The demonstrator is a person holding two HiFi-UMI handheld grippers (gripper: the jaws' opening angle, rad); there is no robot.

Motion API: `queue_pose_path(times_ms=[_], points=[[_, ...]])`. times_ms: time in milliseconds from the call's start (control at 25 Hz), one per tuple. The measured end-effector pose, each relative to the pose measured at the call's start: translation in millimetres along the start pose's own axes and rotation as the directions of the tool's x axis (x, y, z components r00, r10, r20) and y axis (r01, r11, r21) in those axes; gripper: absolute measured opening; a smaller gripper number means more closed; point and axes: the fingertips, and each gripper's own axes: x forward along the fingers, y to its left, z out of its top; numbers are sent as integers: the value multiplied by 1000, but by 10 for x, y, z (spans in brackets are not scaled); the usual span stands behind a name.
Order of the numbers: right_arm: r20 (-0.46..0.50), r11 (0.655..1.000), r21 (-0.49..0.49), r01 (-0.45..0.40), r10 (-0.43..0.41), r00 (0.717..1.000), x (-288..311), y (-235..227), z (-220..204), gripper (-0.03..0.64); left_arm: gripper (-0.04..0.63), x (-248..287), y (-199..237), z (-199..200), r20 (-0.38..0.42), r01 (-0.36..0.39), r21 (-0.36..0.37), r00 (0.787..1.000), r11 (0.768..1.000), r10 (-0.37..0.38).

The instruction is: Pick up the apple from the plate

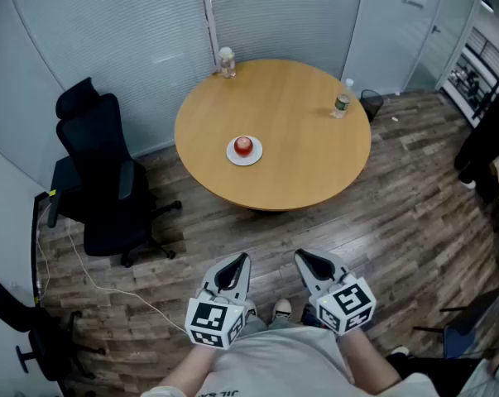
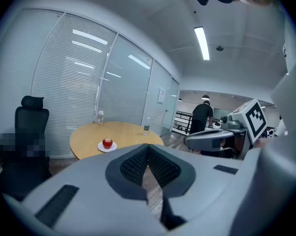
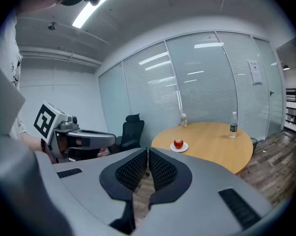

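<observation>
A red apple [image 1: 244, 145] rests on a small white plate [image 1: 244, 156] near the front left of a round wooden table [image 1: 299, 164]. The left gripper view shows the apple [image 2: 107, 142] far off, and so does the right gripper view, apple [image 3: 178, 143] on plate [image 3: 179, 148]. Both grippers hang close to my body, well short of the table, over the wooden floor. My left gripper [image 1: 242, 259] is shut with nothing in it. My right gripper [image 1: 300, 257] is shut and empty too.
A black office chair [image 1: 104, 180] stands left of the table. A jar [image 1: 226, 62] sits at the table's far edge and a water bottle [image 1: 342, 99] at its right. A bin [image 1: 371, 103] stands behind the table. A person [image 2: 202, 116] stands far off.
</observation>
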Motion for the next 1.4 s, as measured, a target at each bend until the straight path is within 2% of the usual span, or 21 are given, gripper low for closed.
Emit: queue_pose_path(times_ms=[400,600,1200,1400], points=[[-27,999,-31,-10,9,1000,74,50,-40,35,3,25,64,36,-1,15,-1,1000,1000,-15],[-20,1000,23,-1,1,1000,113,33,-61,35,3,21,98,34,-1,24,-2,1000,1000,-24],[5,993,60,103,-104,995,430,144,62,35,3,-104,424,136,15,105,20,994,994,-105],[-19,991,60,123,-123,992,513,109,17,35,3,-90,547,99,13,108,1,994,994,-108]])
